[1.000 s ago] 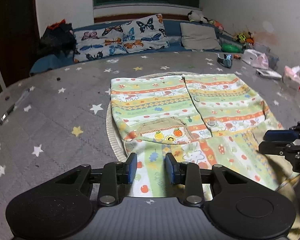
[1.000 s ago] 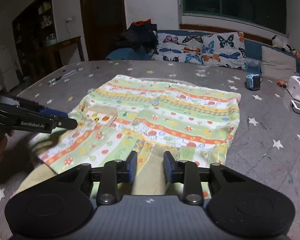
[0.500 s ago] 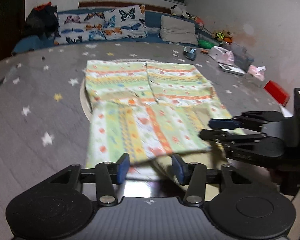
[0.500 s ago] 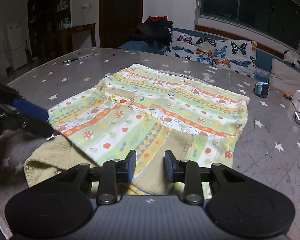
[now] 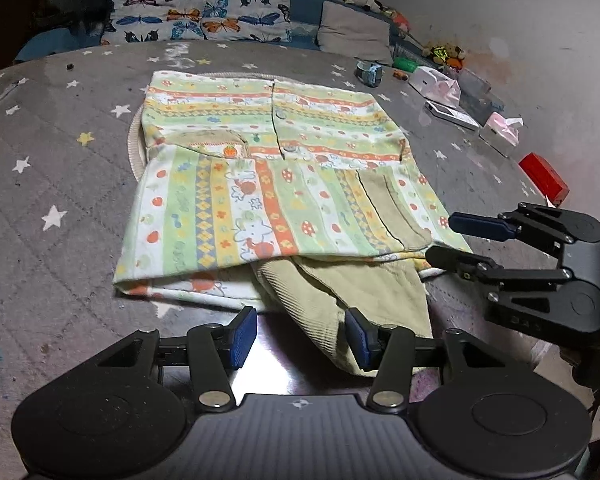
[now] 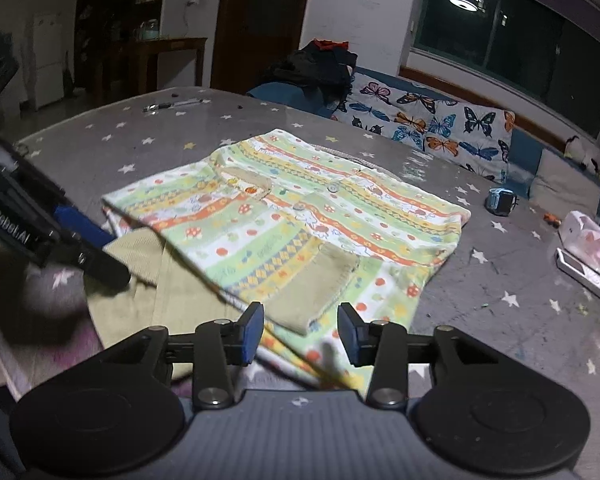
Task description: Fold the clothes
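A striped green, yellow and orange child's shirt (image 5: pixel 268 184) lies flat on the grey star-print surface (image 5: pixel 56 184), its near part folded over so the stripes run lengthwise. A khaki ribbed garment (image 5: pixel 352 292) sticks out from under its near edge. My left gripper (image 5: pixel 300 336) is open and empty just in front of the khaki cloth. My right gripper (image 6: pixel 300 332) is open and empty at the shirt's (image 6: pixel 300 216) near corner; it also shows at the right of the left wrist view (image 5: pixel 448 240).
Butterfly pillows (image 5: pixel 204 12) and a grey cushion (image 5: pixel 354 32) line the far edge. A blue watch (image 5: pixel 370 72), tissue packs (image 5: pixel 436 82), a white remote (image 5: pixel 452 114) and a red box (image 5: pixel 544 178) lie to the right. A pen (image 6: pixel 176 104) lies far left.
Both grippers have opened wider and drawn back from the shirt. The sleeve fold now rests flat across the shirt's near part, and the khaki cloth is more exposed.
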A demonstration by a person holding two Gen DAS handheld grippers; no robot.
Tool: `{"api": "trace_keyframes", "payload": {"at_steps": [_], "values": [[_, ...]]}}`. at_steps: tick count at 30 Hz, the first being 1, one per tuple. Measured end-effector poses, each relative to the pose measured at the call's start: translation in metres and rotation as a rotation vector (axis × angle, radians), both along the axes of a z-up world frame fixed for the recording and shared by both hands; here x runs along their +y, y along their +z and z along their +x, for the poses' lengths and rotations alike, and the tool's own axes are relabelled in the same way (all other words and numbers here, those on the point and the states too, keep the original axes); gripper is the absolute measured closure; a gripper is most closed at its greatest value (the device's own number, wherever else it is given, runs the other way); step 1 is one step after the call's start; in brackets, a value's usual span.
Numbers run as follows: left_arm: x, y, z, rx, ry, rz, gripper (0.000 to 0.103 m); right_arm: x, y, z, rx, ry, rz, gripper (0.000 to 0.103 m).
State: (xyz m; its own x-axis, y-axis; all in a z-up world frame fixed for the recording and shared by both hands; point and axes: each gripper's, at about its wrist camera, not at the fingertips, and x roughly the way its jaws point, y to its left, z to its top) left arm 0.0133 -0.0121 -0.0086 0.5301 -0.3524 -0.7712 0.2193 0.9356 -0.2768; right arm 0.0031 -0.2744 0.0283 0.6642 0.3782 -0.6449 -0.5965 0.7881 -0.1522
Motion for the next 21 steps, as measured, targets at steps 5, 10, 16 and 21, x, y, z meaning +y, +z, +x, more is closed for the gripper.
{"api": "trace_keyframes", "payload": {"at_steps": [5,10,16,21], "values": [[-0.003,0.000,0.003,0.012,-0.019,-0.022,0.073,-0.005,-0.002,-0.010,-0.015,0.027,-0.041,0.055],[-0.001,0.009,0.006,-0.001,-0.032,-0.057,0.086,-0.007,-0.004,-0.018,-0.036,0.064,-0.078,0.050],[0.005,0.025,0.017,-0.020,-0.022,-0.115,0.088,-0.004,-0.008,-0.028,-0.071,0.129,-0.122,0.045],[0.009,0.036,0.031,-0.025,-0.018,-0.159,0.088,0.006,-0.013,-0.033,-0.107,0.182,-0.135,0.039]]}}
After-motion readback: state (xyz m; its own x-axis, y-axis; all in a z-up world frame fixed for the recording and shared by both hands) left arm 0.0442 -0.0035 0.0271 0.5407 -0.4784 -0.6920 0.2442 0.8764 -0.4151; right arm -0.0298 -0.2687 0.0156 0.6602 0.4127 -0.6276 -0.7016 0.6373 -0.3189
